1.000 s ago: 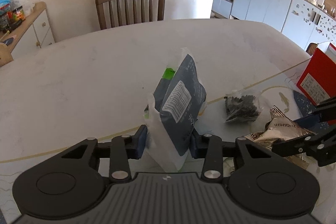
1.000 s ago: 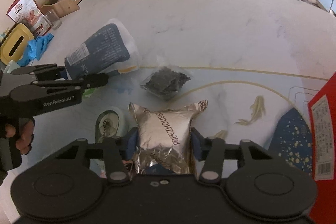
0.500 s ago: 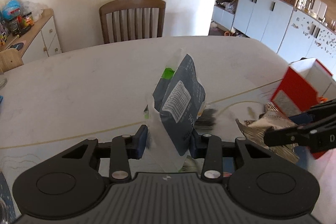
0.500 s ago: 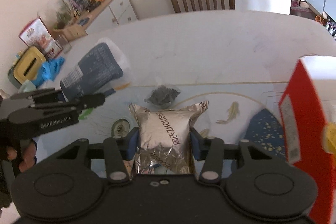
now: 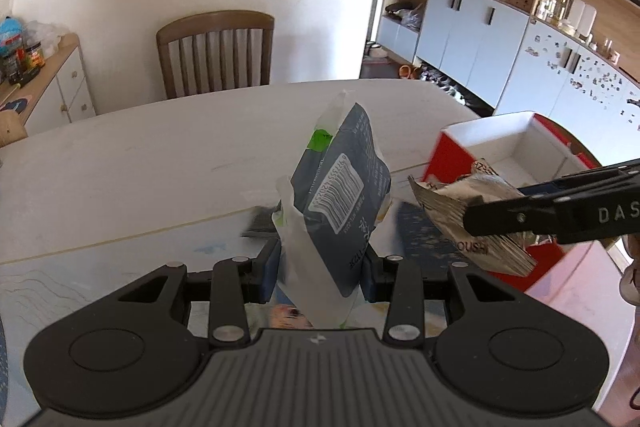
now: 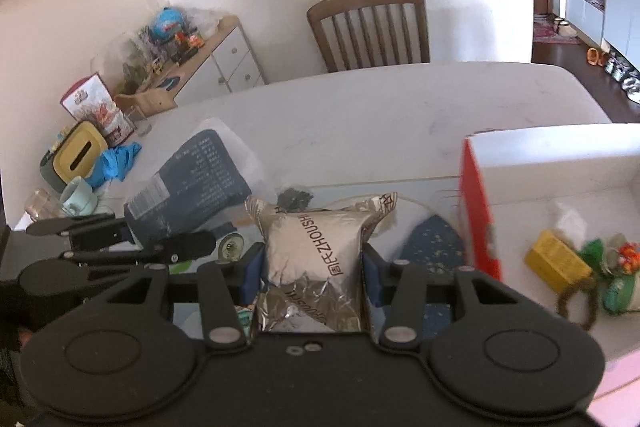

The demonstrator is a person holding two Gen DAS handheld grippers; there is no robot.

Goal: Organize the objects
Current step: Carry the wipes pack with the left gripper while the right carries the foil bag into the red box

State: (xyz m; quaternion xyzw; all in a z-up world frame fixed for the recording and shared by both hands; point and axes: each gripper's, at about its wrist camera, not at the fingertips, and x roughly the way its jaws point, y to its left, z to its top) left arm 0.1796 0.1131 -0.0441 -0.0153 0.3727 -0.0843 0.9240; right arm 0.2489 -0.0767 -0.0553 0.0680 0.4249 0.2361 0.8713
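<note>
While gripped, dark pouch (image 5: 340, 211) upright; foil packet (image 6: 316, 259) likewise

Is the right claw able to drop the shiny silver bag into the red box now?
Probably yes. The right claw grips the silver bag beside the red box, whose top is open, with nothing between them.

we have lifted both packets off the table (image 5: 120, 167): the silver foil pouch (image 6: 316, 259) now rides beside the open red box (image 6: 476, 211), whose interior has come into view.
</note>
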